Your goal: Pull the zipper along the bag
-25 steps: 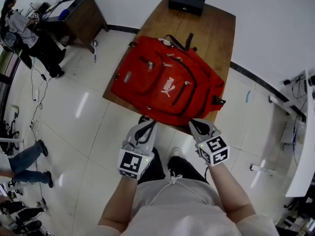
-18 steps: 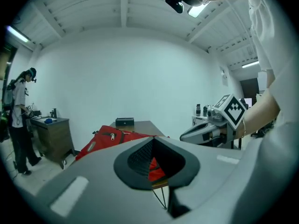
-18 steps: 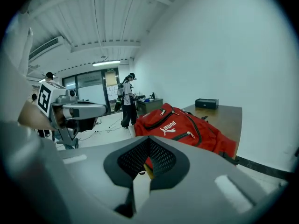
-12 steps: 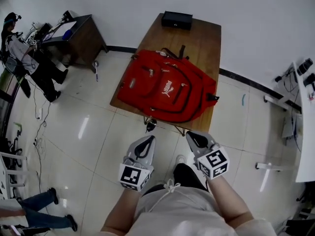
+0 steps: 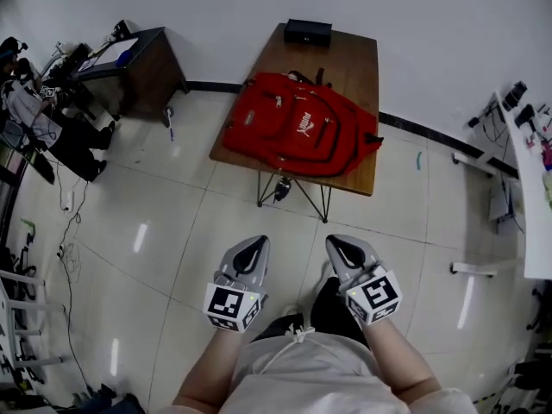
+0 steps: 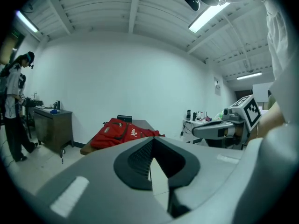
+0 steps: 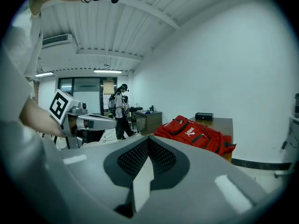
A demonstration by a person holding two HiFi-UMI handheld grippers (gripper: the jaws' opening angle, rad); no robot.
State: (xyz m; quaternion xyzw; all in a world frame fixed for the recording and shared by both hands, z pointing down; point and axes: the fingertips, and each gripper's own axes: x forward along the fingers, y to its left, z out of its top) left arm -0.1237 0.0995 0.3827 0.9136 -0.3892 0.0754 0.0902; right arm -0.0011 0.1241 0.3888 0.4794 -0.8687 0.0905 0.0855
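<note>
Red bag [image 5: 297,136] lay on wooden table [image 5: 349,63], contents unseen; my left gripper [image 5: 252,247] and right gripper [image 5: 341,247] were clenched, empty.

From where you stand, the bag [image 5: 297,134] lies on the table [image 5: 354,67], toward its near end; a box [image 5: 308,32] sits at the table's far end; a cabinet [image 5: 145,65] stands left of the table.

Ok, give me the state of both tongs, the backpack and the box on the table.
Left tongs: shut, empty, held low, well short of the table.
Right tongs: shut, empty, level with the left pair.
Backpack: lying flat on the table, front up, untouched; zippers too small to judge.
Box: at the table's far end, apart from the backpack.
</note>
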